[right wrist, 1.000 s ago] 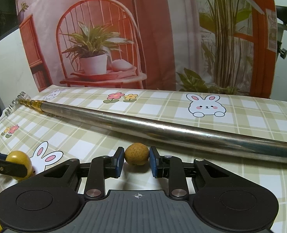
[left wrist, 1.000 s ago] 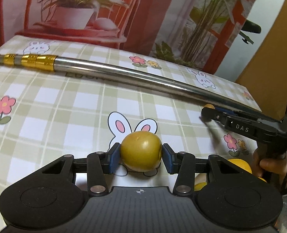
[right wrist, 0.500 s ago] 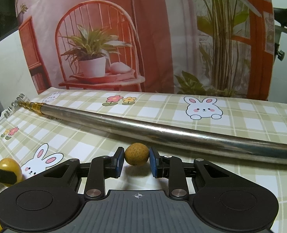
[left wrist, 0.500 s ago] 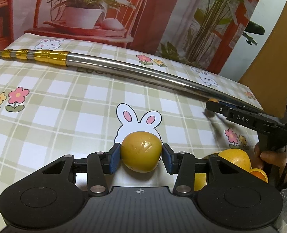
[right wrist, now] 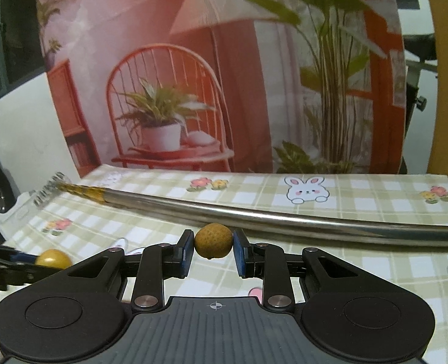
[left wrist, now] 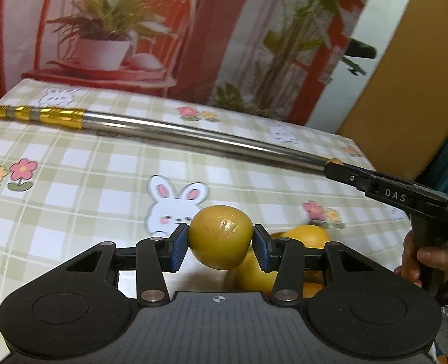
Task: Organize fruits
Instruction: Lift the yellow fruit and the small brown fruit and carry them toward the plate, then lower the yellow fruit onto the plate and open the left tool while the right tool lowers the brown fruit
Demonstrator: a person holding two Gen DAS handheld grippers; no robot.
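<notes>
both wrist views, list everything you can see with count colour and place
plum: 1, yellow-green, between the left gripper's pads
small fruit: 1, brownish yellow, between the right gripper's pads
oranges: at least 2, orange-yellow, behind the left gripper, partly hidden
pole: 1, silver with gold end, lying across the table
tablecloth: 1, green-white check with rabbits and flowers, covering the table
backdrop: 1, reddish print of chair and plants, behind the table
left gripper: 1, black with blue pads, shut on plum
right gripper: 1, black with blue pads, shut on small fruit
hand: 1, on the right gripper's handle
</notes>
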